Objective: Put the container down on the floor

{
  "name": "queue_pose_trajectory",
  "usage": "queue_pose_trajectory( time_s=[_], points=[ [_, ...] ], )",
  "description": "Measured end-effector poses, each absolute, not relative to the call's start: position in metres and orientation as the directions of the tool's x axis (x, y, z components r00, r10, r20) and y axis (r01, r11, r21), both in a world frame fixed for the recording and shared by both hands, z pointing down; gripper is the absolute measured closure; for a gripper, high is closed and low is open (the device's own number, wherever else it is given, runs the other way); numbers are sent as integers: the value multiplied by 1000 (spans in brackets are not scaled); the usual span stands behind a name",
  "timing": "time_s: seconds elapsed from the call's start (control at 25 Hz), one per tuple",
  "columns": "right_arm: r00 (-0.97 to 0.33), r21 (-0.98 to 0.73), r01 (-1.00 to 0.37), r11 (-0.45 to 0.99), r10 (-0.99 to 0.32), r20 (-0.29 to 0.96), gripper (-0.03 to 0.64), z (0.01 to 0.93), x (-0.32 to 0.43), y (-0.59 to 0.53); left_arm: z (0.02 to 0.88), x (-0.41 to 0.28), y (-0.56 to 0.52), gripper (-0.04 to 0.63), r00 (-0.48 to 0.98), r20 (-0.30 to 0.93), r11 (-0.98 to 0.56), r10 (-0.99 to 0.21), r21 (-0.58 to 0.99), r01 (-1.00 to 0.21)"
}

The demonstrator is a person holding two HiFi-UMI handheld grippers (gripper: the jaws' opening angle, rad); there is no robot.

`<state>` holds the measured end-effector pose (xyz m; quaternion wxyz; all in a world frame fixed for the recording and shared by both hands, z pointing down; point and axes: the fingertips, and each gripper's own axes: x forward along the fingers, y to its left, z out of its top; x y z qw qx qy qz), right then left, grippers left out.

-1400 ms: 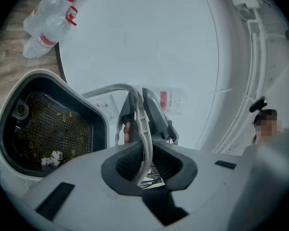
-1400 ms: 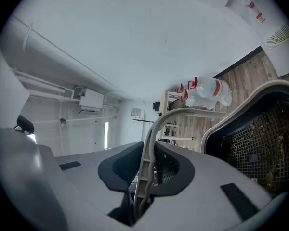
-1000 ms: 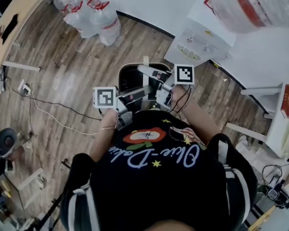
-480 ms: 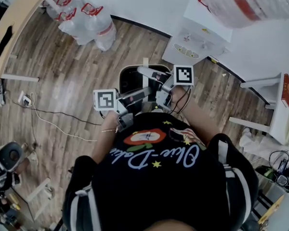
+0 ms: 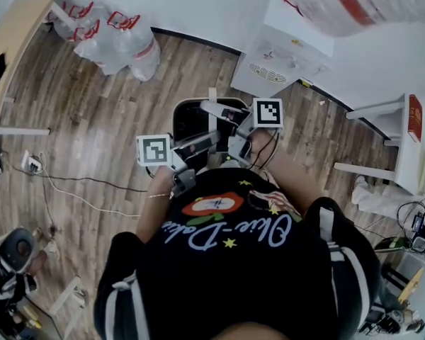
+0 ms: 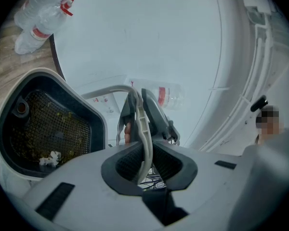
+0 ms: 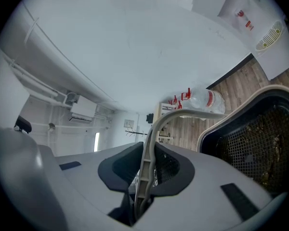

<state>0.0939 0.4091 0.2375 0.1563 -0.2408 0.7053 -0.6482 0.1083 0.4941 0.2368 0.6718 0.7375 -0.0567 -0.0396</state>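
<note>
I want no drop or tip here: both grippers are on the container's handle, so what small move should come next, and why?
Probably lower both grippers together, level, without loosening the grip. The left gripper and right gripper are each shut on the thin pale handle. The mesh-lined container seems to hang from it above the wooden floor, not yet set down.

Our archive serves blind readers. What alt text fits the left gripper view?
The left gripper is clamped on the pale handle of a white-rimmed container. Its dark mesh insert holds bits of debris; water bottles lie on the wooden floor beyond.
</note>
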Motion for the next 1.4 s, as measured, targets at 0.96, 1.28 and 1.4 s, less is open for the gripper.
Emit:
queue_pose_trajectory(
  time_s=[0.96, 1.28, 1.4],
  points=[
    [-854, -987, -148, 58, -511, 98, 563, 240, 18, 391, 240, 34, 475, 543, 980, -1, -102, -197, 995, -20],
    [-878, -989, -131, 71, -471, 82, 563, 243, 11, 354, 242, 33, 437, 543, 971, -5, -103, -240, 994, -21],
    [-890, -989, -125, 76, -450, 78, 563, 249, 12, 331, 249, 35, 414, 543, 968, 13, -113, -251, 993, -43]
  ],
)
